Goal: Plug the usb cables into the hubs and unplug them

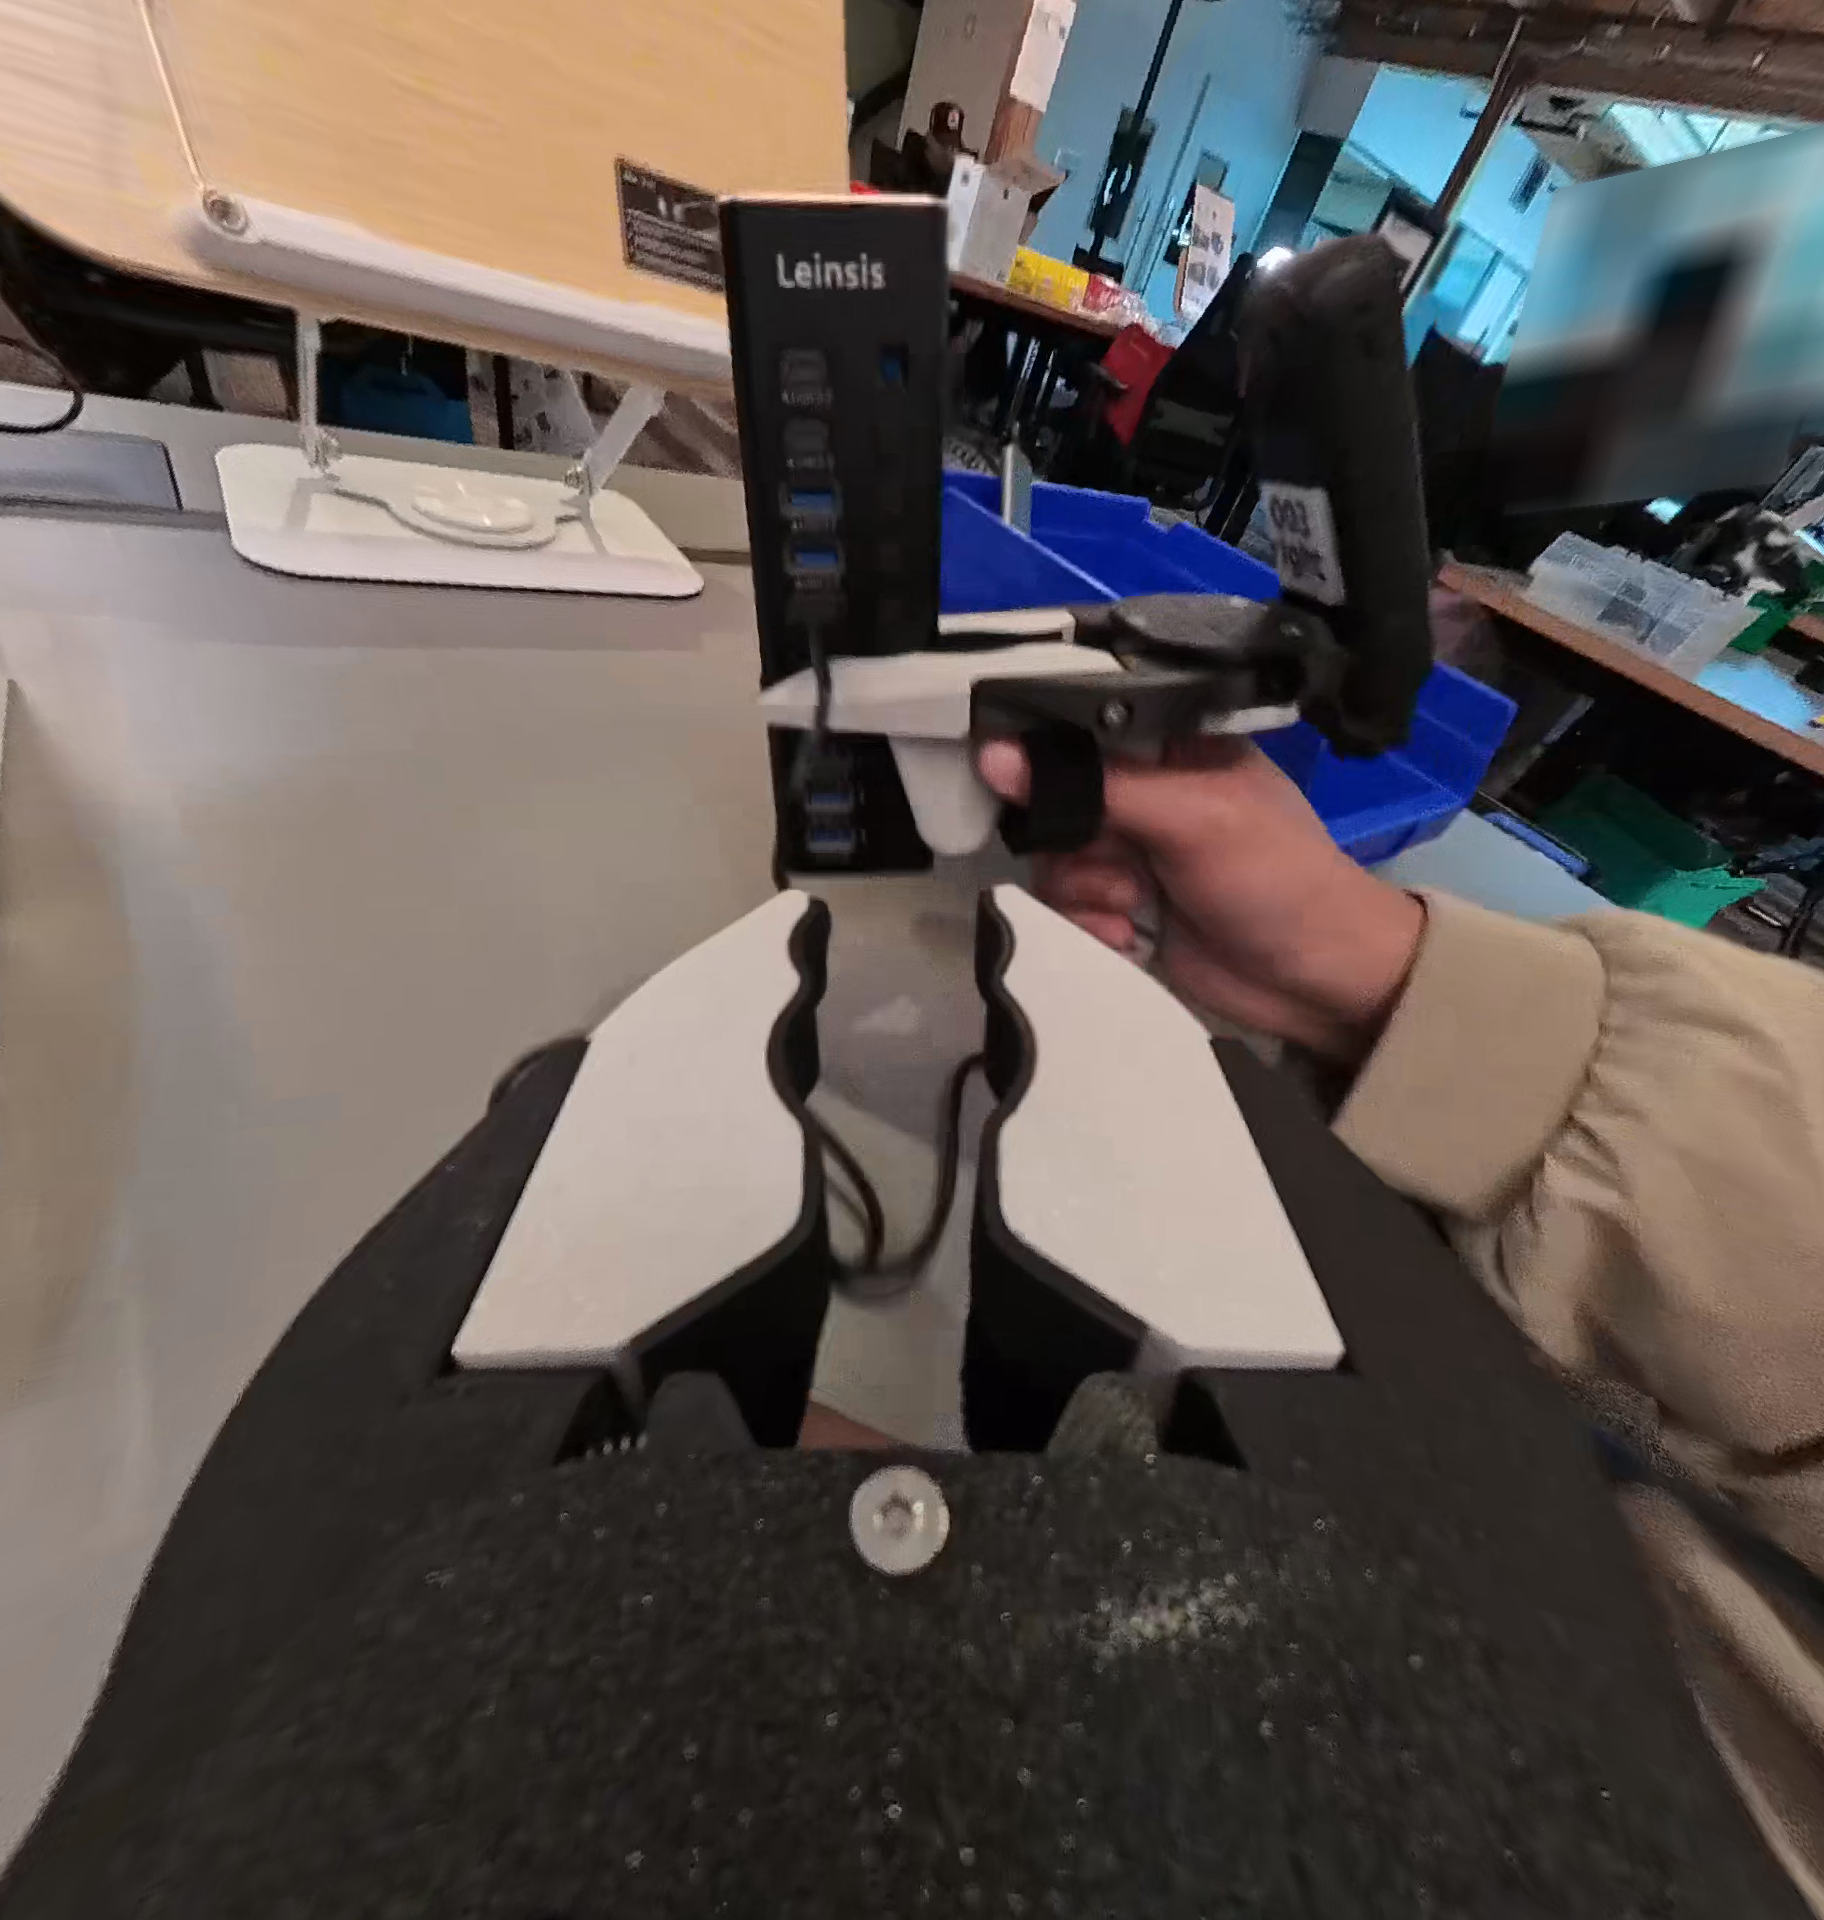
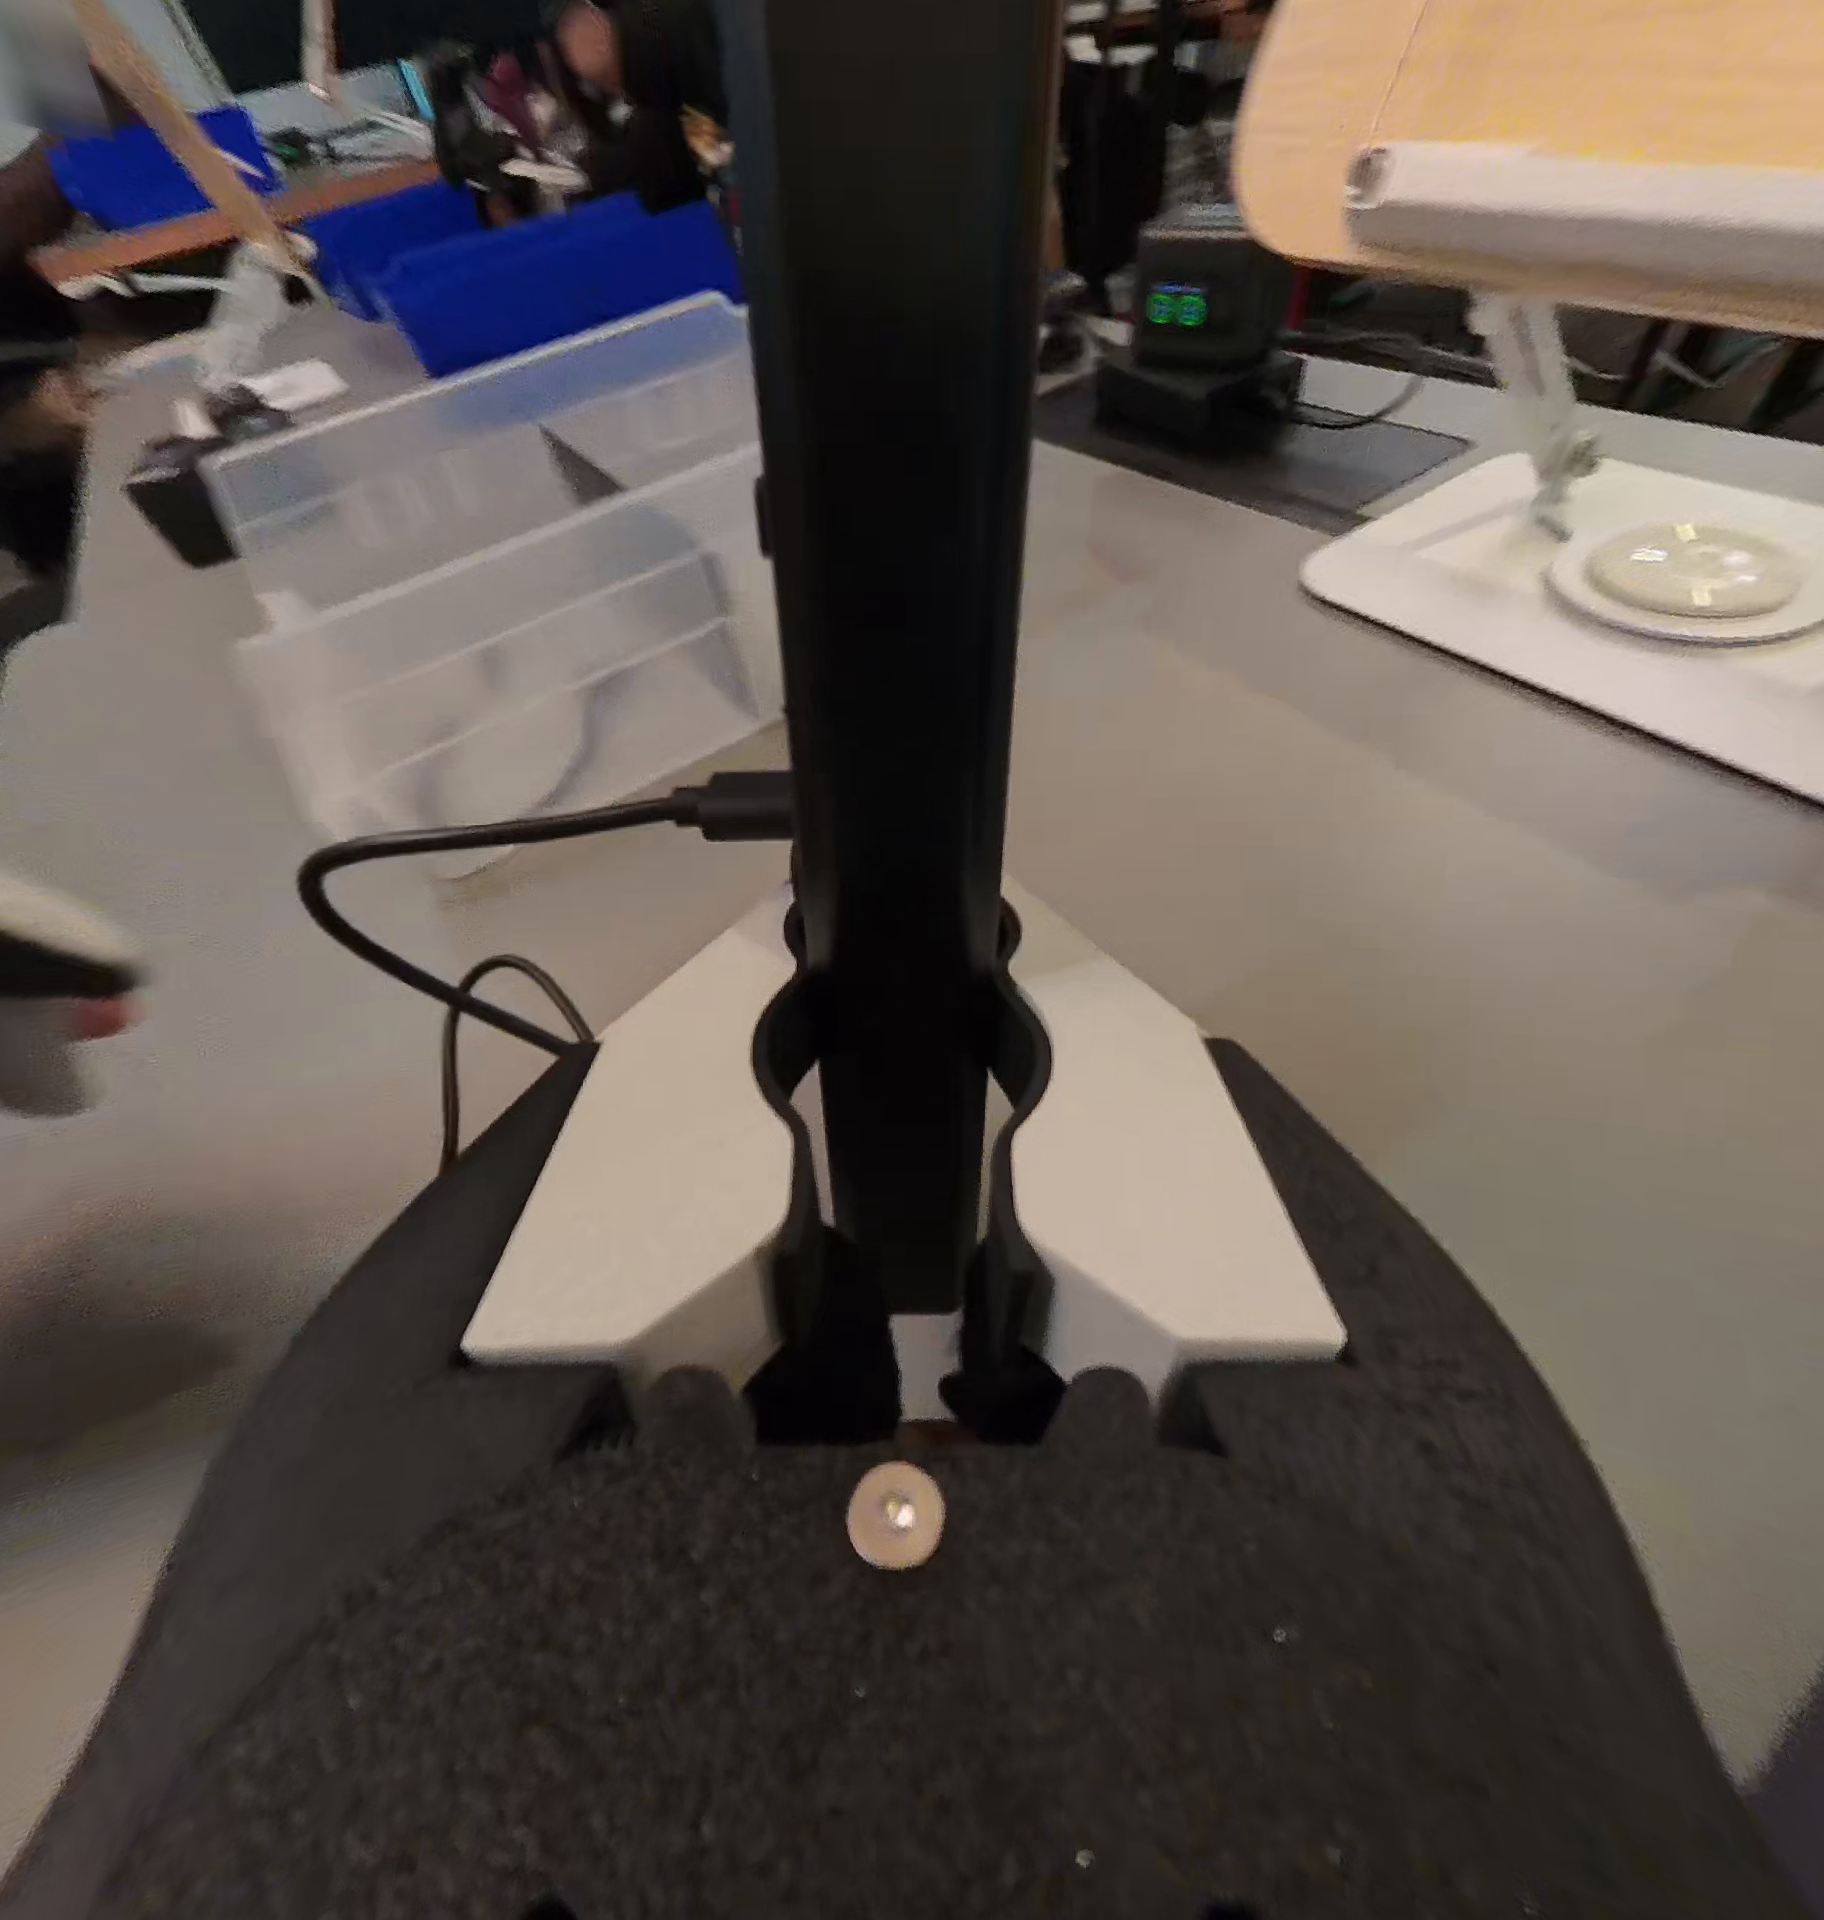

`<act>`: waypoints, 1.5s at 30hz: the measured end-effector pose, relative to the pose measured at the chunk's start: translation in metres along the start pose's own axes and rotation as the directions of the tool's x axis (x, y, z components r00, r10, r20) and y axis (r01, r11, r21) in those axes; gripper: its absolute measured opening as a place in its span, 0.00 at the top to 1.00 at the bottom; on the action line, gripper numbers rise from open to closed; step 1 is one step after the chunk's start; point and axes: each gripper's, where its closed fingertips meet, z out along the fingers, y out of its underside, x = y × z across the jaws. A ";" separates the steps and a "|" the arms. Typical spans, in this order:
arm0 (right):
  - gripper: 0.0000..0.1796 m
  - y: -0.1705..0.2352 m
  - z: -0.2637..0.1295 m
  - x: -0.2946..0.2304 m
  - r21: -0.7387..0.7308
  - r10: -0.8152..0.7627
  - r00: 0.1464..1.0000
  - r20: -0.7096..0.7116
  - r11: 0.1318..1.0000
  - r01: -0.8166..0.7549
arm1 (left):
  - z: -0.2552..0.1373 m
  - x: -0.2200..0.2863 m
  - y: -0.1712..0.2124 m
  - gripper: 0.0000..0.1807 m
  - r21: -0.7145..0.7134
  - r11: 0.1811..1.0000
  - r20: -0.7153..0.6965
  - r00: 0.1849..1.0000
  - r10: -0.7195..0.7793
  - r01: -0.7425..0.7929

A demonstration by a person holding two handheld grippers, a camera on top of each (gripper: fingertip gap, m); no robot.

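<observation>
Grey counter (image 2: 1303,935) carries everything; black hub (image 1: 835,499) held upright above it, right tool (image 2: 903,1049) clamped on its lower body. Black usb cable (image 2: 451,842) plugged into hub's port side, slack looping down below hub. Left tool (image 1: 897,1039) parted, empty, just under hub. Step looks like unplugging: left tool needs to pinch the plug (image 2: 742,805) and pull straight out.

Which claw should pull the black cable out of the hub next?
Left. The left claw is open and empty, facing the hub; the right claw is shut on the hub, holding it upright, with the cable plugged in.
</observation>
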 end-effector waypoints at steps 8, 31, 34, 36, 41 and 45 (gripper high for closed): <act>0.85 0.011 0.035 0.064 -0.148 0.024 0.992 -0.120 0.988 -0.042 | -0.007 -0.014 0.009 0.89 -0.055 0.996 0.034 0.997 0.073 -0.071; 0.85 0.079 -0.002 0.058 -0.764 -0.156 0.975 -0.157 0.644 -0.020 | -0.021 -0.030 0.022 0.85 -0.276 0.961 -0.028 1.000 0.009 -0.016; 0.85 0.080 -0.003 0.059 -0.752 -0.103 0.982 -0.160 0.657 -0.054 | -0.052 -0.077 -0.024 0.84 -0.272 0.962 0.066 0.998 -0.013 0.030; 0.79 0.080 -0.006 0.059 -0.746 -0.092 0.983 -0.158 0.663 -0.058 | -0.069 -0.124 -0.043 0.82 -0.322 0.942 0.168 0.985 -0.044 0.097; 0.67 0.062 -0.025 0.057 -0.678 -0.139 0.973 -0.184 0.734 -0.024 | -0.061 -0.211 -0.022 0.80 -0.561 0.761 0.386 0.916 -0.108 0.326; 0.67 0.053 -0.051 0.043 -0.598 -0.187 0.950 -0.248 0.802 0.002 | -0.036 -0.243 0.013 0.78 -0.613 0.654 0.521 0.849 -0.089 0.444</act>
